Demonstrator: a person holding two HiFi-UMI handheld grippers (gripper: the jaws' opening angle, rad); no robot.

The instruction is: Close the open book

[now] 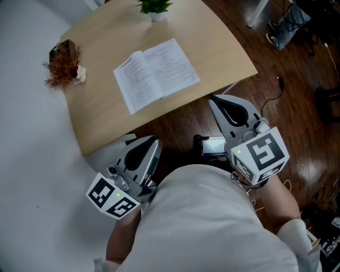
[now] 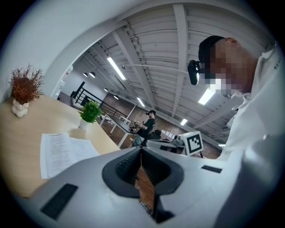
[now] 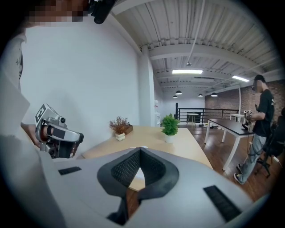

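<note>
An open book (image 1: 156, 74) with white printed pages lies flat in the middle of the light wooden table (image 1: 101, 122). In the left gripper view the book (image 2: 62, 151) shows to the left, beyond the jaws. My left gripper (image 1: 154, 140) is held off the table's near edge, low and close to my body, shut with nothing in it. My right gripper (image 1: 212, 99) hovers over the floor just off the table's near right corner, also shut and empty. In both gripper views the jaws meet at the tip, left gripper (image 2: 141, 149) and right gripper (image 3: 140, 149).
A small green plant in a white pot (image 1: 154, 7) stands at the table's far edge, and a dried reddish plant (image 1: 64, 66) sits at its left corner. A white wall runs along the left. A dark device with a lit screen (image 1: 212, 144) is between the grippers. A person (image 3: 260, 124) stands by other tables.
</note>
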